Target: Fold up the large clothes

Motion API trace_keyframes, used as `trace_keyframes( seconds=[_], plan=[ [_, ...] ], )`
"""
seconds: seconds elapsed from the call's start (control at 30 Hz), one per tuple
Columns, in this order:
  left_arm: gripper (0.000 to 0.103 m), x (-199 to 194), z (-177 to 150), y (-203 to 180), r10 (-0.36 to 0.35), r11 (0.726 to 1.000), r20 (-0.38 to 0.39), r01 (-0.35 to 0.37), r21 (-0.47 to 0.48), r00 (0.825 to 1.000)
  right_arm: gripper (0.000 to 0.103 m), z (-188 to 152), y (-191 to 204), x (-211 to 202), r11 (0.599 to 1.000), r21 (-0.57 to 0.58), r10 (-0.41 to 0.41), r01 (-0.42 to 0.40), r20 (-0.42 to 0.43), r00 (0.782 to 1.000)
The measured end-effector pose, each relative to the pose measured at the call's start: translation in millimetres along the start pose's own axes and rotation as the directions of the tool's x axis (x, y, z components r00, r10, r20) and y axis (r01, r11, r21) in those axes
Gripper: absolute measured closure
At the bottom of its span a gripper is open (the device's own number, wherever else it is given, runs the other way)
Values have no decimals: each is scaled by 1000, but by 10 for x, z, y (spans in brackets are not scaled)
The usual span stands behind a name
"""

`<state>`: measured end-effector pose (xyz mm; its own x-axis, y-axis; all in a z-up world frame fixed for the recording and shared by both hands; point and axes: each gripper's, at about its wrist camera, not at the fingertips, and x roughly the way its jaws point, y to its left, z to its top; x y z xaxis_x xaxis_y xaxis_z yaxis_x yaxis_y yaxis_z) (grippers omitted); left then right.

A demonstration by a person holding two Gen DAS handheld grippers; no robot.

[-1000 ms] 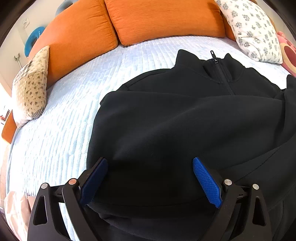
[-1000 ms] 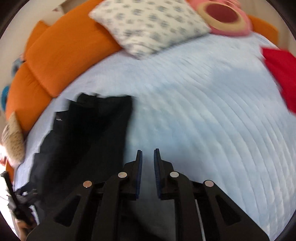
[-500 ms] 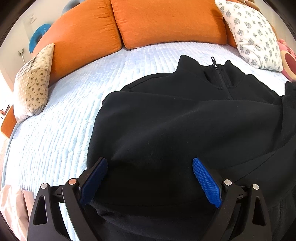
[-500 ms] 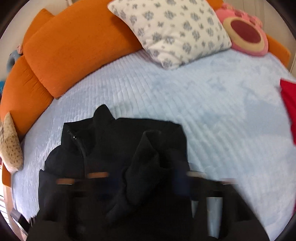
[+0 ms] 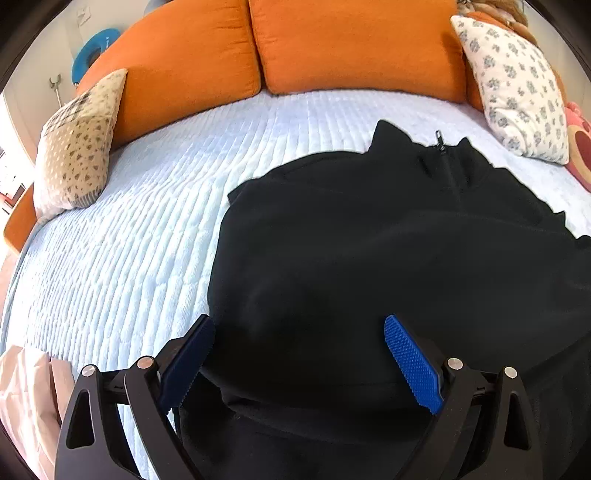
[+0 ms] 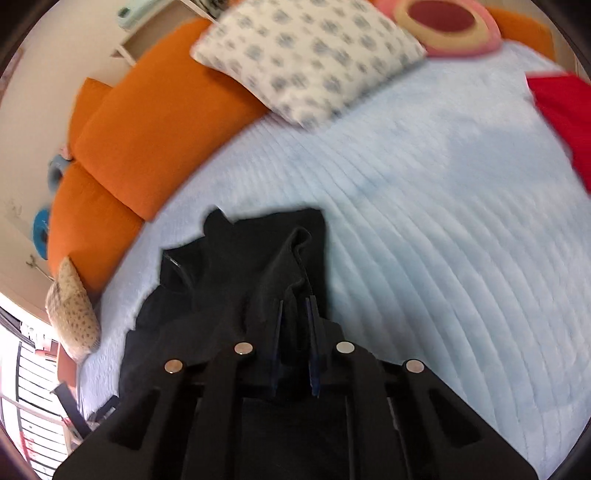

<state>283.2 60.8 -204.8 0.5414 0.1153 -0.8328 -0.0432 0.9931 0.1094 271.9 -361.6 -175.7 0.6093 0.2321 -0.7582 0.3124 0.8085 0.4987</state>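
A black zip-neck fleece (image 5: 369, 251) lies front up on the pale blue quilted bed (image 5: 147, 229), collar toward the orange cushions. My left gripper (image 5: 297, 354) is open, its blue pads (image 5: 410, 358) spread over the fleece's lower left part, holding nothing. In the right wrist view the fleece (image 6: 221, 280) lies to the left. My right gripper (image 6: 295, 314) has its jaws nearly together over a raised fold of the black fabric (image 6: 291, 258); the view is blurred and whether the pads pinch it is unclear.
Orange cushions (image 5: 351, 44) line the far edge. A floral pillow (image 5: 513, 85) and a pink plush (image 6: 443, 22) sit at the right, a speckled pillow (image 5: 77, 140) at the left. A red cloth (image 6: 565, 114) lies at the right. Pale pink fabric (image 5: 26, 398) is near the left gripper.
The right gripper swung over the fleece, opened in a blur, and has now closed to a narrow gap at a raised fold. The left gripper stayed open and drew back slightly.
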Motion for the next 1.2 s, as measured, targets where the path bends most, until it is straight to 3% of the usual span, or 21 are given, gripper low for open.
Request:
trace_keyframes(
  seconds=[0.13,0.27,0.3,0.37,0.4,0.43,0.57,0.7,0.83,1.0,1.2],
  plan=[
    [7,144,-72,-24,16,999,-30,-15,36,999,90,-206,-284,379,998,25,-54,56,-77,996],
    [5,171,-71,10,0,999,-40,2,37,999,85,-277,-110,375,982,-125,-144,142,-11,989],
    [5,116,-76,36,-11,1000,-32,12,29,999,78,-282,-56,348,969,-167,-183,180,-6,983],
    [5,-6,-117,94,-29,999,-11,30,22,1000,48,-277,-18,266,956,-209,-213,207,-3,977],
    [5,-121,-177,133,-39,999,8,39,31,999,19,-281,-10,163,952,-229,-210,205,3,978],
    [5,-206,-228,163,-40,998,24,39,41,999,16,-300,9,45,942,-260,-211,211,26,977],
    [5,-517,-513,370,-71,995,28,69,73,997,16,-446,141,-399,875,-408,-234,260,114,966],
    [5,-808,-936,690,-152,986,-8,152,64,988,17,-751,157,-775,845,-502,-201,184,20,979],
    [5,-1032,-1372,948,-192,979,-34,194,64,981,17,-1158,87,-1163,802,-571,-211,176,4,977],
    [5,-1276,-1987,1112,-246,967,-88,251,52,965,17,-1651,-141,-1536,814,-565,-201,137,-53,978],
    [5,-1309,-2393,1088,-297,954,-131,299,-2,946,17,-2049,-393,-1686,842,-524,-214,126,-110,971]
  ],
)
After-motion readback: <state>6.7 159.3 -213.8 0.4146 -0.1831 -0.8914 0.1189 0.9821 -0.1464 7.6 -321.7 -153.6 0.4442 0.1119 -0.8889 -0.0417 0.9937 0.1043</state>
